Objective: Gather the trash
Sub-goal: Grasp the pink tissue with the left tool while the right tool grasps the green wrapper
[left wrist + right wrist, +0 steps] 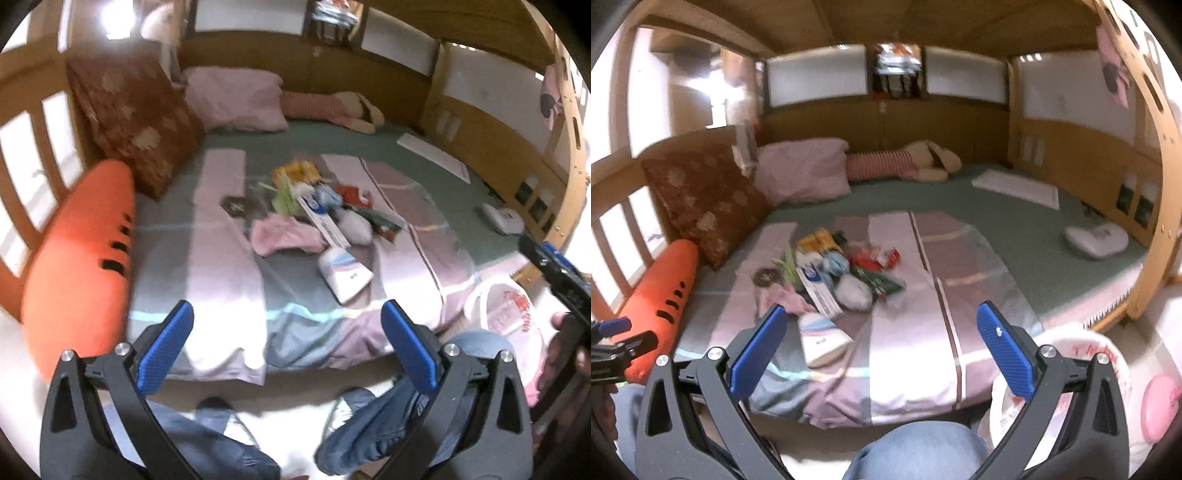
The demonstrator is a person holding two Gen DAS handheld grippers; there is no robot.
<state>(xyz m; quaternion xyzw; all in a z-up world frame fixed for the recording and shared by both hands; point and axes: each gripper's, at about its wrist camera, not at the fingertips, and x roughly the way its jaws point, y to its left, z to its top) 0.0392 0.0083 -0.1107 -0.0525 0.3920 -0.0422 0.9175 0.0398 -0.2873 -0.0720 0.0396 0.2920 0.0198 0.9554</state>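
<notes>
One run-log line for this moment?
left gripper open | right gripper open | trash pile untouched on bed | white plastic bag right

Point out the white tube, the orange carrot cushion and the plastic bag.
white tube (343, 275): left wrist view, middle of its body.
carrot cushion (663, 302): right wrist view, mid-length of its orange side.
plastic bag (506, 310): left wrist view, its printed front.

Both wrist cams sit off the bed's near edge, looking forward across it toward the headboard wall. Left cam pitched down, sees the right gripper at its right edge. Shared: trash pile, pillows, orange bolster.
</notes>
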